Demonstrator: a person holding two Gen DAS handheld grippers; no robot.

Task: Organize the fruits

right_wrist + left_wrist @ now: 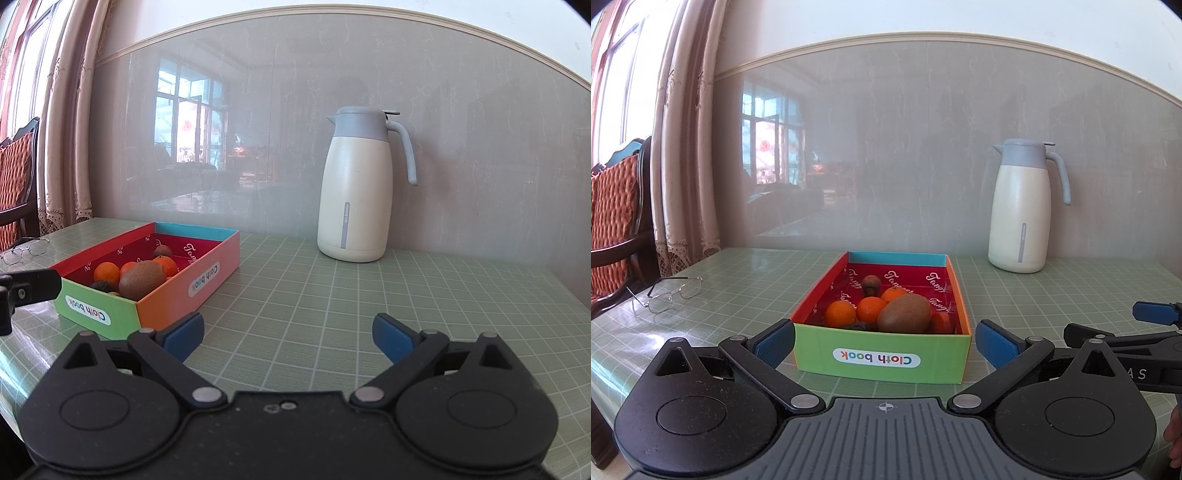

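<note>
A green table (1015,291) with a pale grid pattern fills the foreground, and it runs back to a glossy grey wall panel (905,147) that mirrors a window and a room. Curtains (683,147) hang at far left, with a chair (617,221) and its orange cushion beside them. A pair of glasses (670,293) lies on the left of the table, and a cream jug (354,188) with a grey lid stands upright at the far right, against the wall.

Now the box (882,354): a long, open cardboard tray, red inside, green near end marked "Cloth book", blue far end. Its long axis runs from near to far, straight away from the left camera. Inside, crowded toward the near end, sit a brown kiwi (904,313), lying on its side, several oranges (841,314), and a small dark fruit (871,285) farther back.

The left gripper (885,341) is spread wide and holds nothing, with its blue pads (995,345) flanking the near end of the box, one at each corner; contact I cannot tell. The right gripper (288,332) is wide open too and empty, hovering over bare table just right of the box, its left pad near the box's orange side.
</note>
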